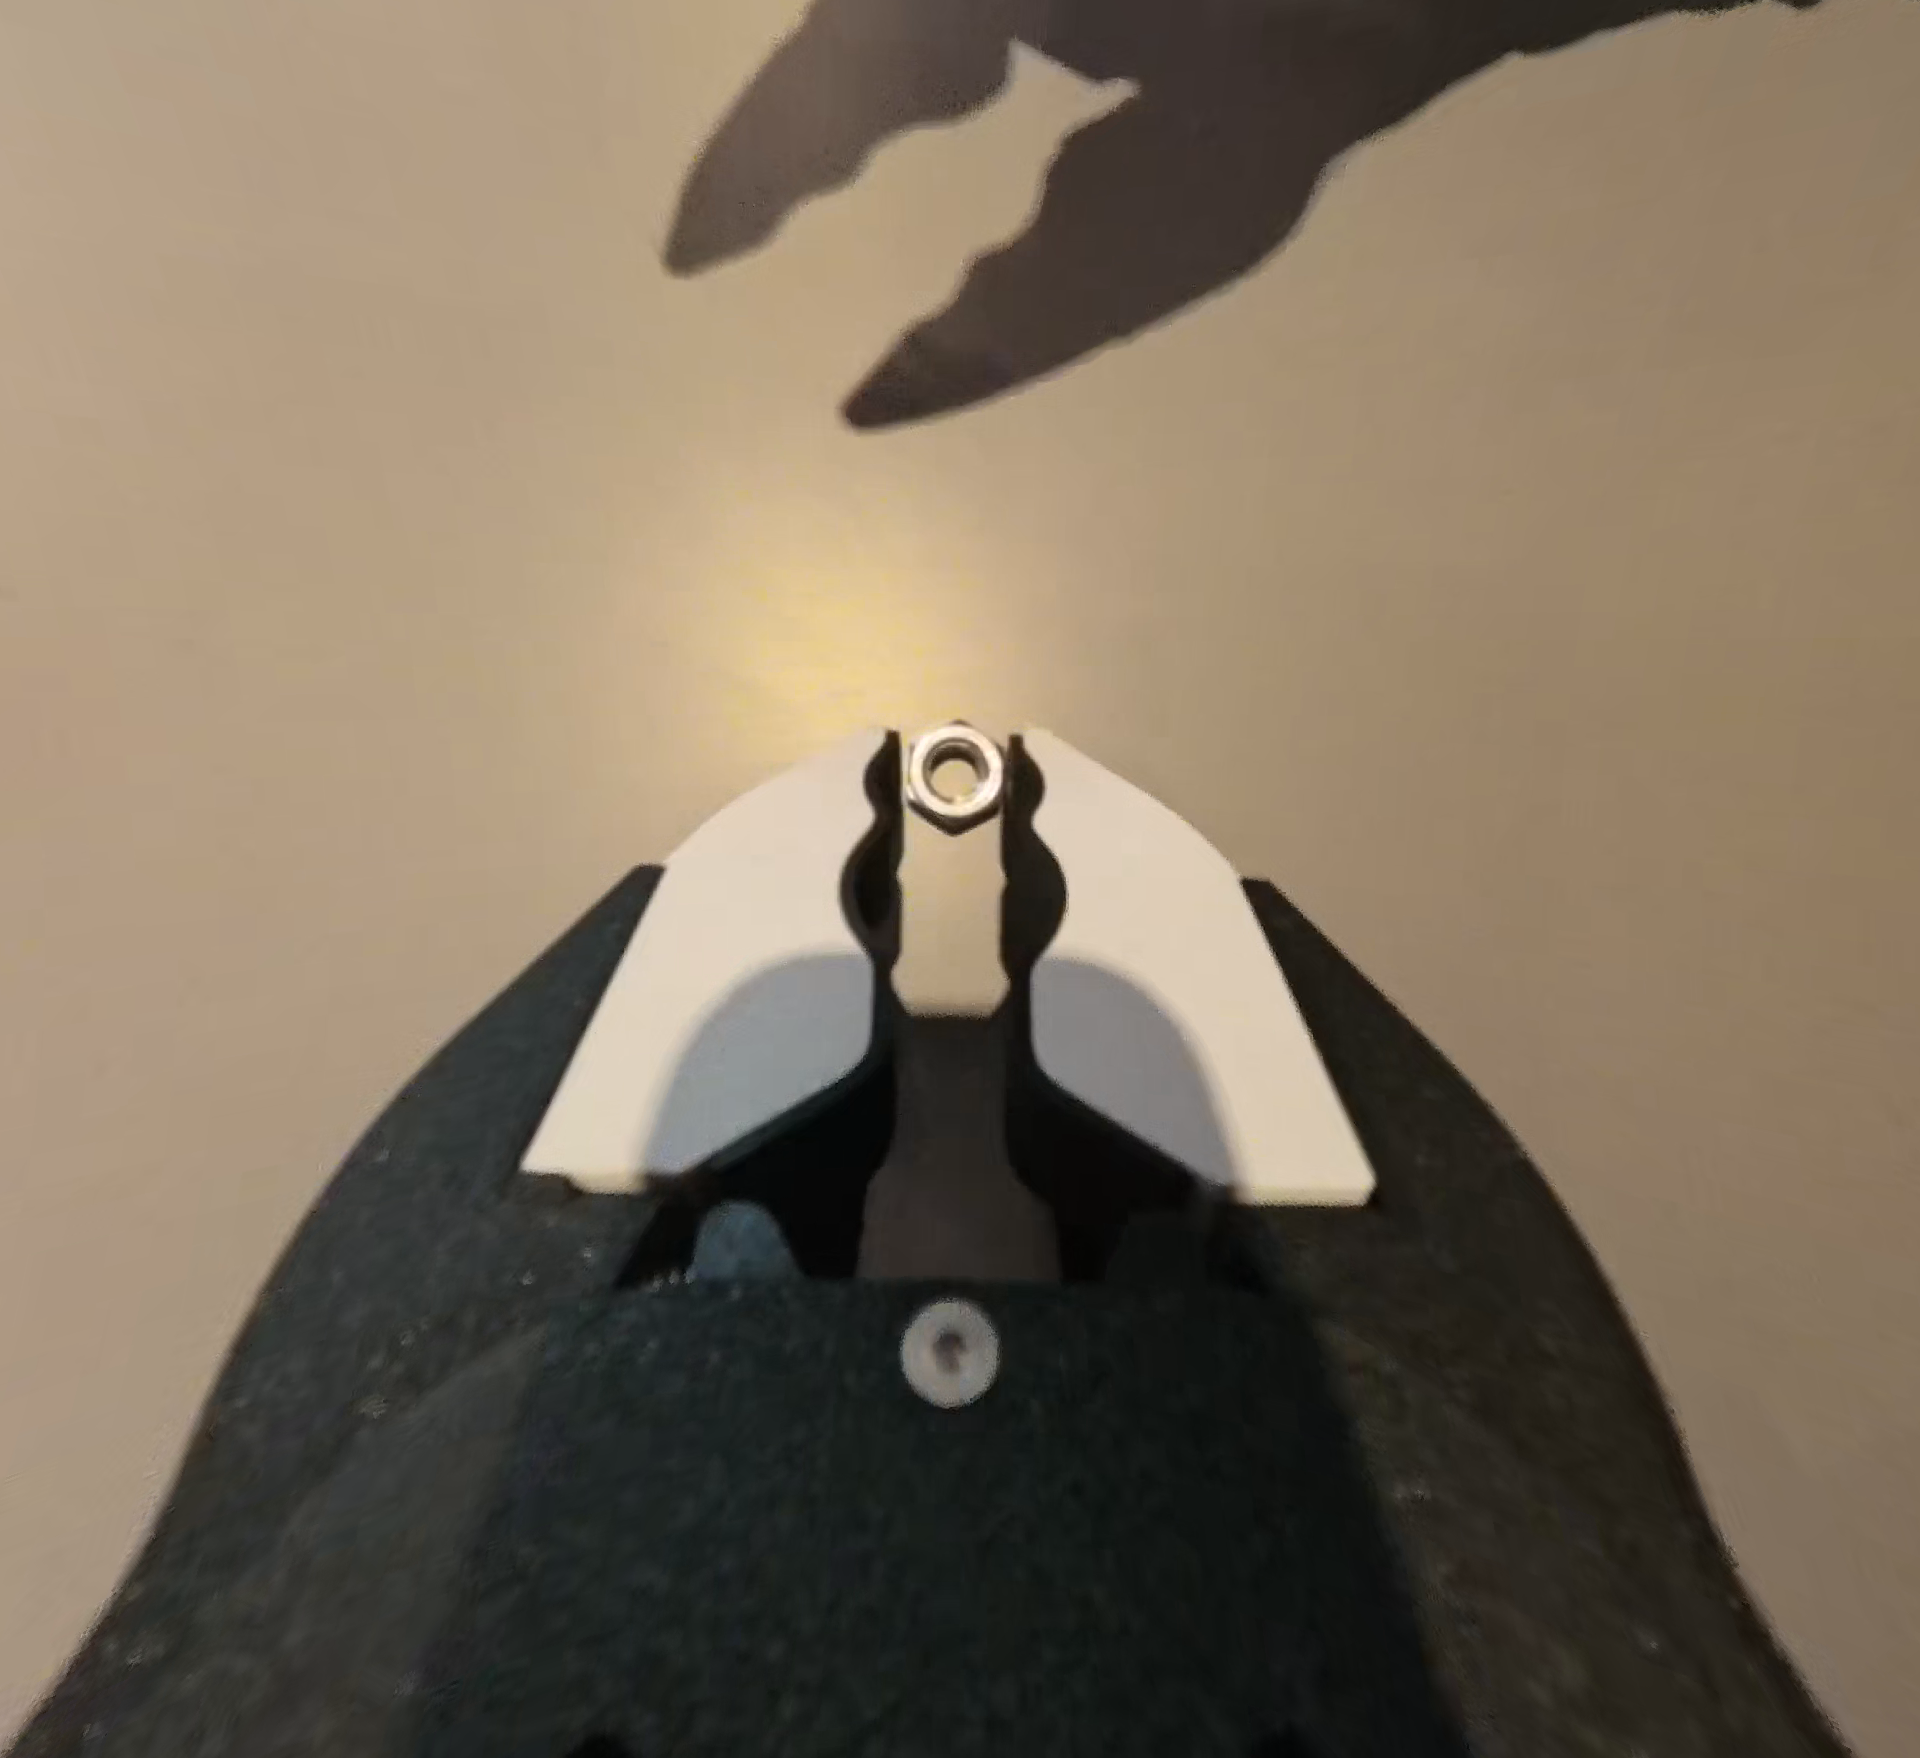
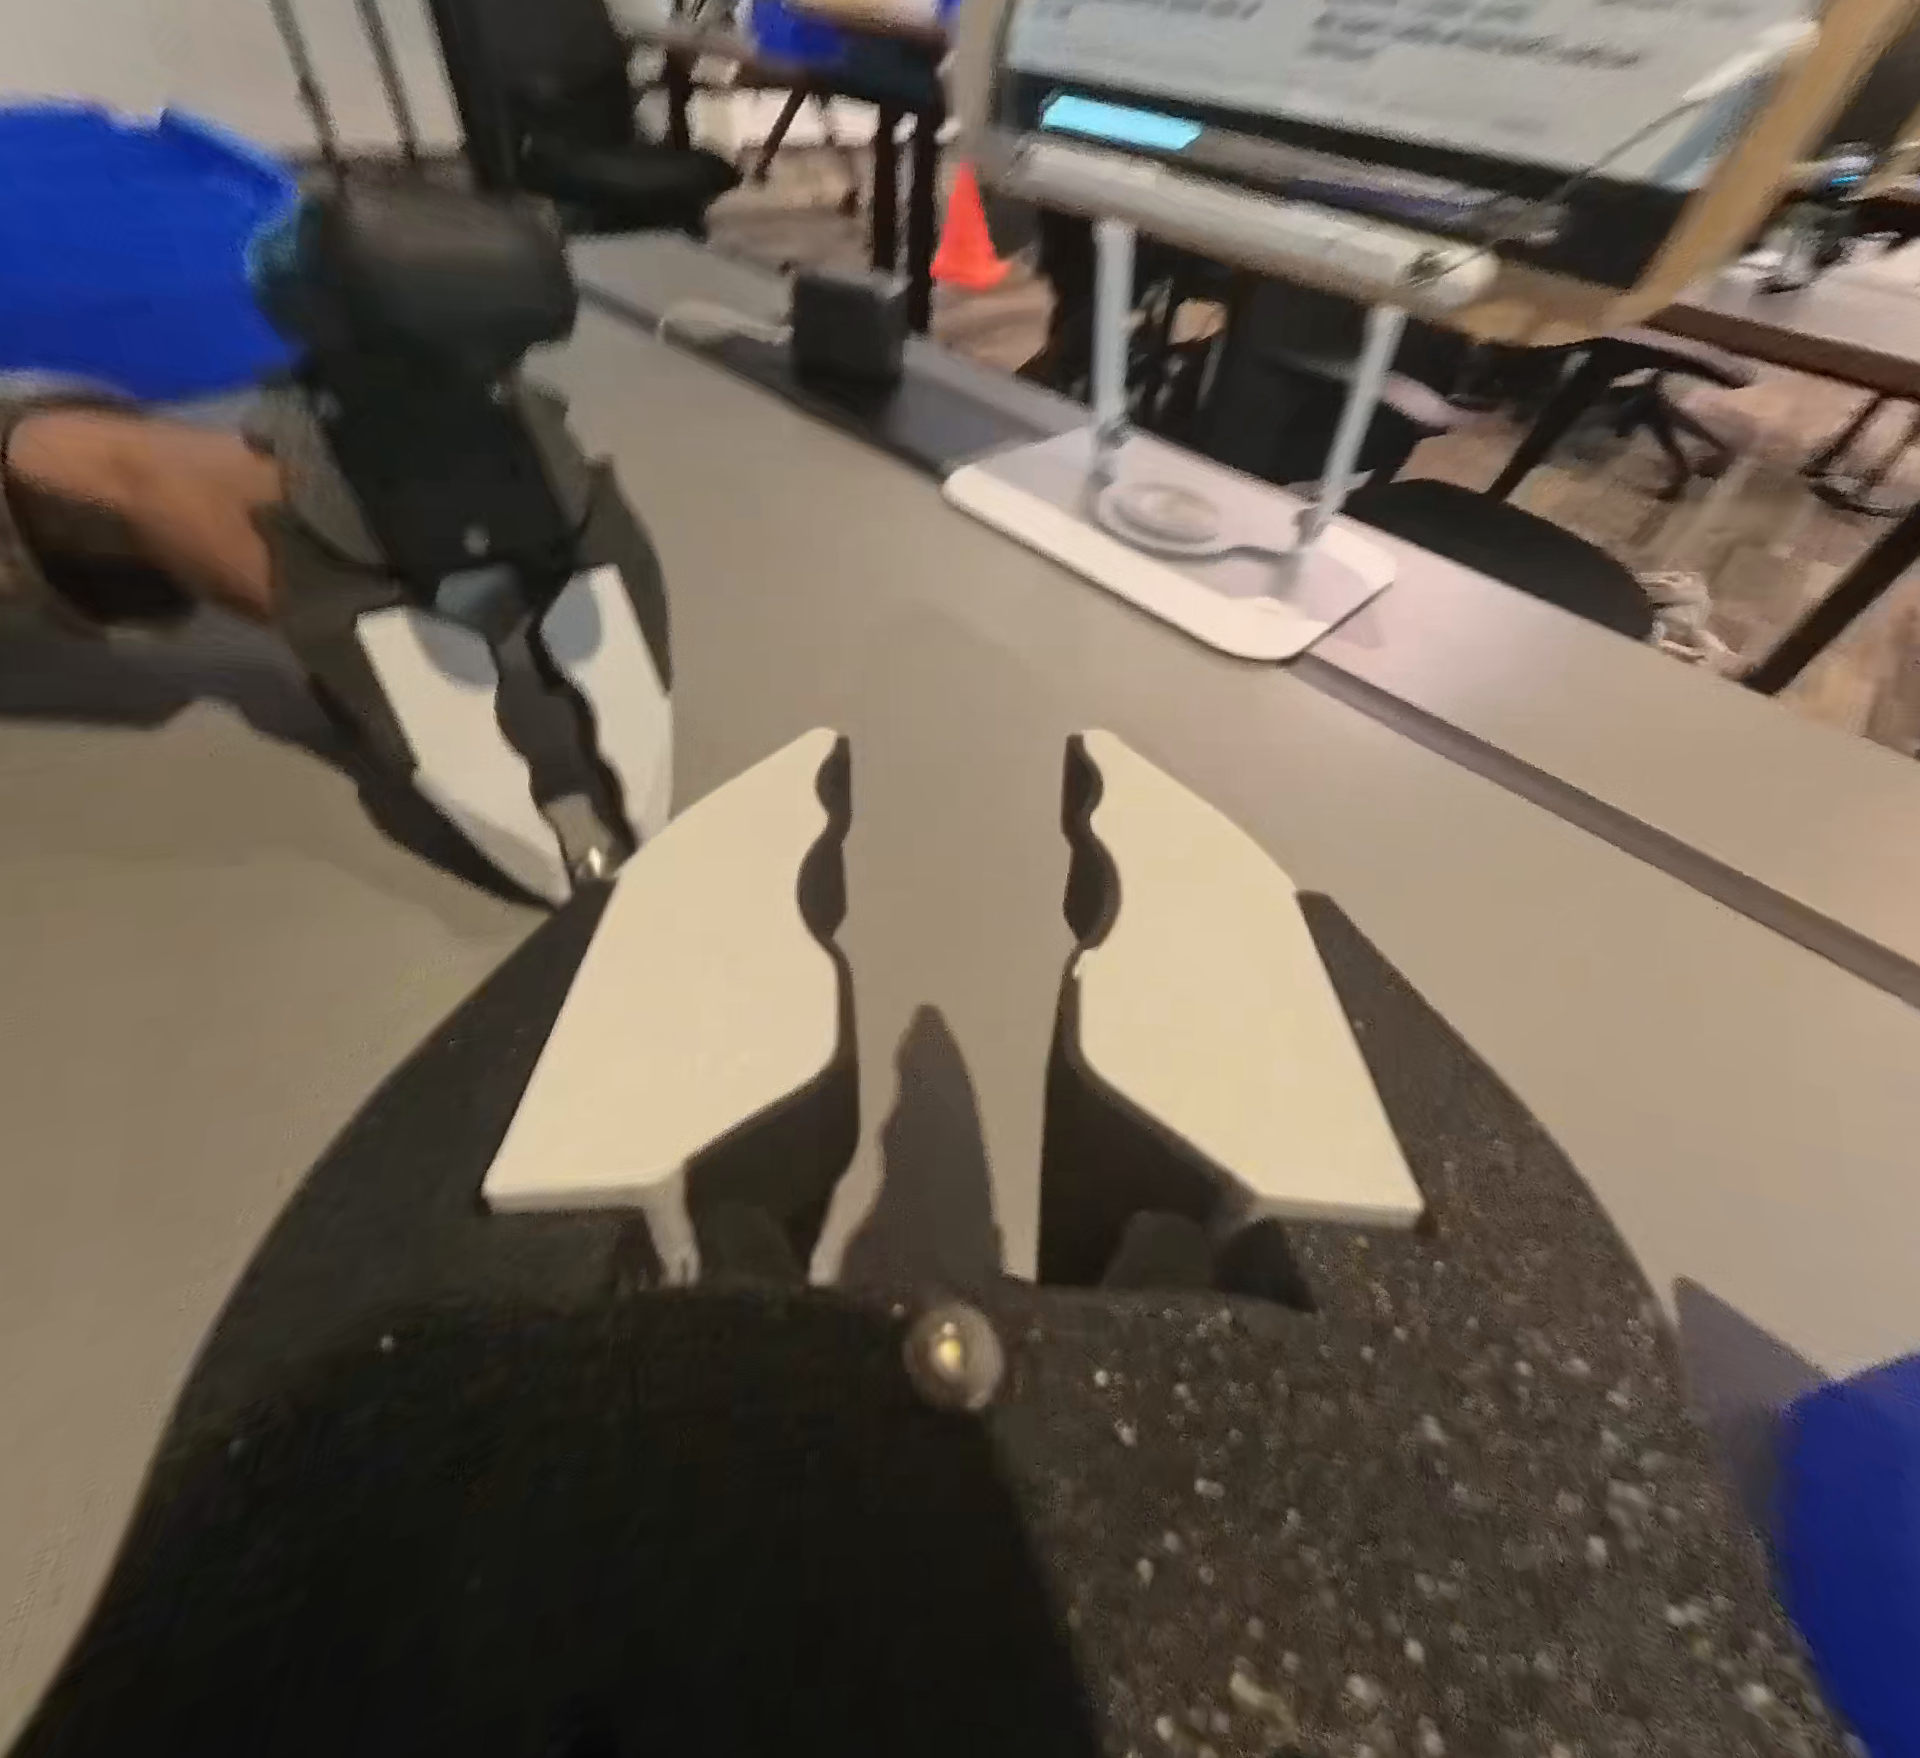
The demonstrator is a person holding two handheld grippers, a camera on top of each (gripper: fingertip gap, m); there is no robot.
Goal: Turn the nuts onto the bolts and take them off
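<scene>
Left gripper (image 1: 951, 763): white fingers clenched on a silver hex nut (image 1: 951, 770), pinched at the very fingertips, bore facing the camera, above the plain table (image 1: 312, 461). Beyond the nut, a claw-shaped shadow (image 1: 1039, 181) falls on the table. Right gripper (image 2: 956, 773): fingers released, spread apart, nothing between them, just beside the left gripper's tips.

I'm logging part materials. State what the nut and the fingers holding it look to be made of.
Nut: looks like bright metal, probably steel; silvery, shiny, with glints on its hexagonal faces and round bore.
Fingers of the left hand-held gripper: likely moulded or printed plastic; flat matte white faces without glare, and dark scalloped inner edges whose material I cannot tell.
</scene>
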